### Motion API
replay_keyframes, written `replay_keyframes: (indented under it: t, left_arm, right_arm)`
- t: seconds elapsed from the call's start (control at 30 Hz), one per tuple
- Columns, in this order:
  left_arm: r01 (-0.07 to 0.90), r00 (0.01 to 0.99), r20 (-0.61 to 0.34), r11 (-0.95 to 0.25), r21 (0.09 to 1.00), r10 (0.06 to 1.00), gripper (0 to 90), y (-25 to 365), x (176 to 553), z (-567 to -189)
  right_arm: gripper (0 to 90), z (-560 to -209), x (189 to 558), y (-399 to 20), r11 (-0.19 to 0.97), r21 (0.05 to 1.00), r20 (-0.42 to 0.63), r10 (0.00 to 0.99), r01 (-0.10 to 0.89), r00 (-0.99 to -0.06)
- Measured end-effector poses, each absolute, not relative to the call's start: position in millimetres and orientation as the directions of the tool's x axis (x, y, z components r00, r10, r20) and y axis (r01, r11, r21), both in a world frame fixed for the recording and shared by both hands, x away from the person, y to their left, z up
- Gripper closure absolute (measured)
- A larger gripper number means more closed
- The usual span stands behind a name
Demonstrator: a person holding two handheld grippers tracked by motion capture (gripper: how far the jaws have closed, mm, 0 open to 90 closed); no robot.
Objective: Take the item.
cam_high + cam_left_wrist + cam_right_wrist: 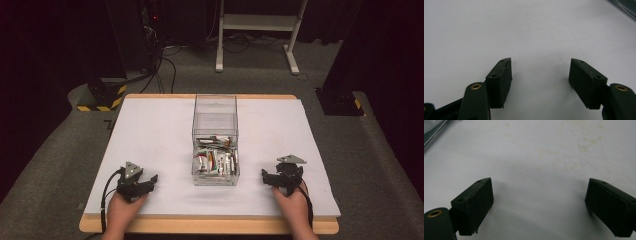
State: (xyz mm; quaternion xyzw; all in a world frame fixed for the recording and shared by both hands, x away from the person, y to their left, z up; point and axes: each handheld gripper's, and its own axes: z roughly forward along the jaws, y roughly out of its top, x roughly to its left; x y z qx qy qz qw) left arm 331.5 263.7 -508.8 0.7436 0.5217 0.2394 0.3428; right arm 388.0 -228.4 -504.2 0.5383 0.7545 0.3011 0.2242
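A clear plastic box [215, 116] stands in the middle of the white table top [150, 135]; its near half holds several small packets [216, 160]. My left gripper [150, 181] rests low at the front left, held by a hand, apart from the box. Its jaws stand wide open over bare white surface, with black pads [500, 80] and nothing between them. My right gripper [266, 176] sits at the front right, also hand-held, jaws spread wide over the stained white surface, pads [474, 202] empty. A corner of the box [624, 7] shows at the top right of the left gripper view.
The table's wooden front edge [210, 226] runs along the bottom. Beyond the table lie grey carpet, cables, a white metal stand [257, 30] and a black base with yellow stripes [102, 95]. Bare white surface lies on both sides of the box.
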Motion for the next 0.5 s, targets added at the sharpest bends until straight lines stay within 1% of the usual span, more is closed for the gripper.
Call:
replay_keyframes:
  t: [0.2, 0.5]
  left_arm:
    - [0.611, 0.34, 0.0, -0.221, 0.76, 0.94, 35.3, 264, 331, -509]
    - [0.614, 0.34, -0.002, -0.22, 0.758, 0.94, 35.2, 264, 332, -509]
  right_arm:
    - [7.9, -504, 373, -229, 0.242, 0.698, -0.019, 0.947, 0.674, -0.32]
    - [7.9, -505, 366, -231, 0.253, 0.701, -0.02, 0.942, 0.667, -0.336]
